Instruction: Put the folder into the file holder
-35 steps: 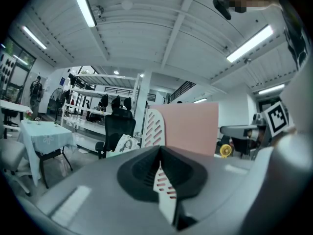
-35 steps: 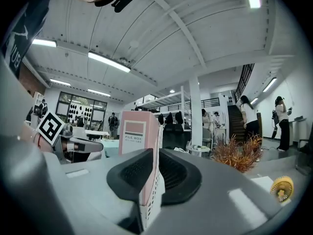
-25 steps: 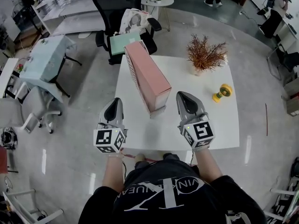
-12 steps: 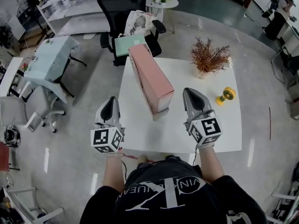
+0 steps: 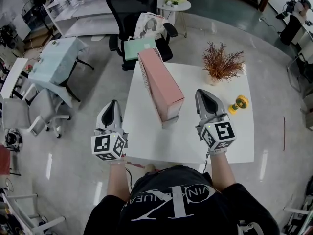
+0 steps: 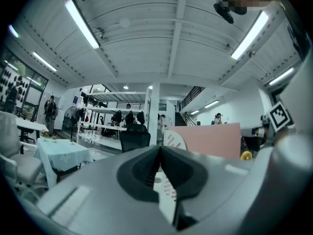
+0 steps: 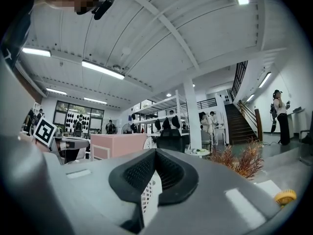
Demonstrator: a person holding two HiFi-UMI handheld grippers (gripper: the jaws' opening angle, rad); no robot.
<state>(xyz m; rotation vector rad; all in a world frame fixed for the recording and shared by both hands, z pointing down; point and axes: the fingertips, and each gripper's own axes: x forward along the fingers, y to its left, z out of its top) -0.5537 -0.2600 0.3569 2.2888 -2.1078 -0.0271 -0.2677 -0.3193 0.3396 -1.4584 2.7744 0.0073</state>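
- Folder (image 5: 139, 48): pale green, lying flat on the seat of the black office chair (image 5: 131, 6), upper centre of the head view. It sits just past the far edge of the table and neither gripper is touching it.
- File holder (image 5: 161, 84): pink, upright on the white table (image 5: 230, 136), with its long axis running from the far edge toward the person. It's between the two grippers and its top looks open; I can't see anything inside.
- Left gripper (image 5: 113, 104): lower left of the head view, off the table's left edge. Jaws clenched together on nothing; its own view shows only the closed pads, with the holder behind them.
- Right gripper (image 5: 203, 93): lower right, over the table and just right of the holder. Also clenched tight and empty.
- Also on the table: a dried reddish plant (image 5: 222, 62) at the far right and a yellow spool-shaped object (image 5: 239, 103) near the right edge. Both are well clear of the holder.
- Step: my read is pre-grasp, nothing picked up yet.
- Next: one gripper has to open, reach past the holder to the chair seat and pinch an edge of the folder. It lies flat, so getting a jaw under the edge is the tricky part. Then stand it on edge and drop it into the holder's open top, with the other gripper free to steady the holder.
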